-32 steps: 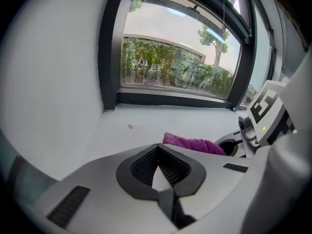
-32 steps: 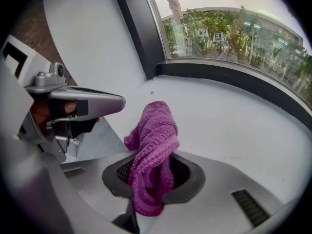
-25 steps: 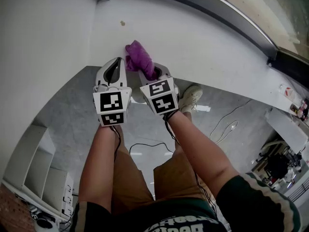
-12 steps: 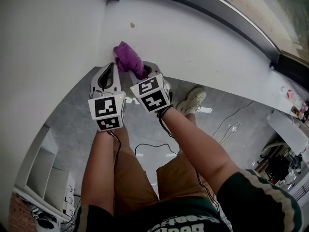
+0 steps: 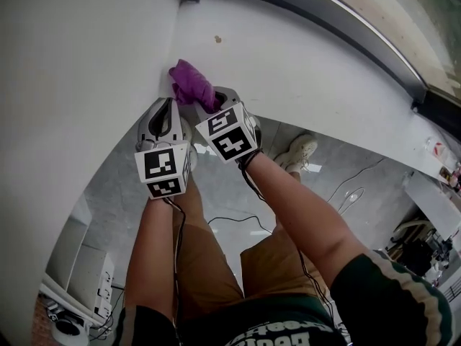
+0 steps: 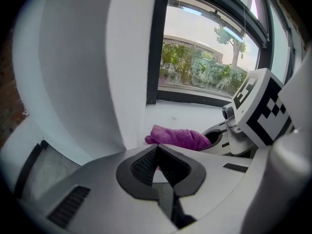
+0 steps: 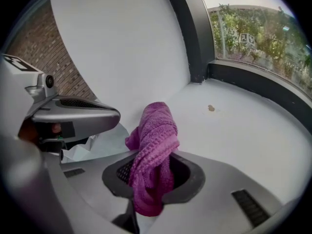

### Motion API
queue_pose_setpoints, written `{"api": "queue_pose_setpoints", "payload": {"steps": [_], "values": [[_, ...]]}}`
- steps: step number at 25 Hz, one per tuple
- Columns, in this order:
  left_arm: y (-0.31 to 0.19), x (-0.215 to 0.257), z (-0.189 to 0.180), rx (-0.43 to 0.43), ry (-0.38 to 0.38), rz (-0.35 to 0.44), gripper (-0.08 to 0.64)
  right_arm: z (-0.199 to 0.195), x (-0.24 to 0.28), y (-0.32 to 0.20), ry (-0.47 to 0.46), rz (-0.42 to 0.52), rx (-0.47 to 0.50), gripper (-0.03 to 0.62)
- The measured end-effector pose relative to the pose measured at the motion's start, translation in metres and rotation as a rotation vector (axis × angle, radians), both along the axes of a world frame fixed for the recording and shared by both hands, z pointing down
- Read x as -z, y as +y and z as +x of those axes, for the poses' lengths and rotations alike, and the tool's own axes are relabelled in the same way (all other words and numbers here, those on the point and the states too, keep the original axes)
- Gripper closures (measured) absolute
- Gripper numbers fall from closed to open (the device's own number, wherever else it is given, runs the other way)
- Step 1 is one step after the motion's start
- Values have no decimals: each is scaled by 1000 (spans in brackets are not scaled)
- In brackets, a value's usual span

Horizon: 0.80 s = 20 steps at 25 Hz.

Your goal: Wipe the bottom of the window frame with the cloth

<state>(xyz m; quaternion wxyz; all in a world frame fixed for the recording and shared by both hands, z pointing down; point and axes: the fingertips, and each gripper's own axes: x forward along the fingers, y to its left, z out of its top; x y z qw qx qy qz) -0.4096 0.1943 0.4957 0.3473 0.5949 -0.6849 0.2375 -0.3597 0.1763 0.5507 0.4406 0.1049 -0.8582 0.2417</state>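
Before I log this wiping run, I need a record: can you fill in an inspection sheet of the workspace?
Surface: white sill, bare beyond the cloth.
Job's things: purple cloth at the sill's edge by the side wall.
Clutter: one small brown speck.
Grippers: right gripper shut on the cloth; left gripper shut, empty.
Cables: black cable and white cable on the floor.
Surroundings: dark window frame, white side wall.

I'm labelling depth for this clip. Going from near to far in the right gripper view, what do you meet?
right tool → purple cloth gripped in it → brown speck on the white sill → dark bottom frame rail → trees outside
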Motion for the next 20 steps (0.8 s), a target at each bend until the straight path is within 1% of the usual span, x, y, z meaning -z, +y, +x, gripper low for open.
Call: {"api": "queue_pose_setpoints", "payload": {"steps": [9, 13, 20], "values": [[5, 2, -8, 25, 1, -3, 551, -35, 6, 8, -30, -30, 76, 489], [7, 1, -9, 36, 4, -8, 551, -32, 5, 4, -30, -31, 77, 491], [-4, 3, -3, 35, 10, -2, 551, -26, 6, -22, -21, -4, 57, 491]]}}
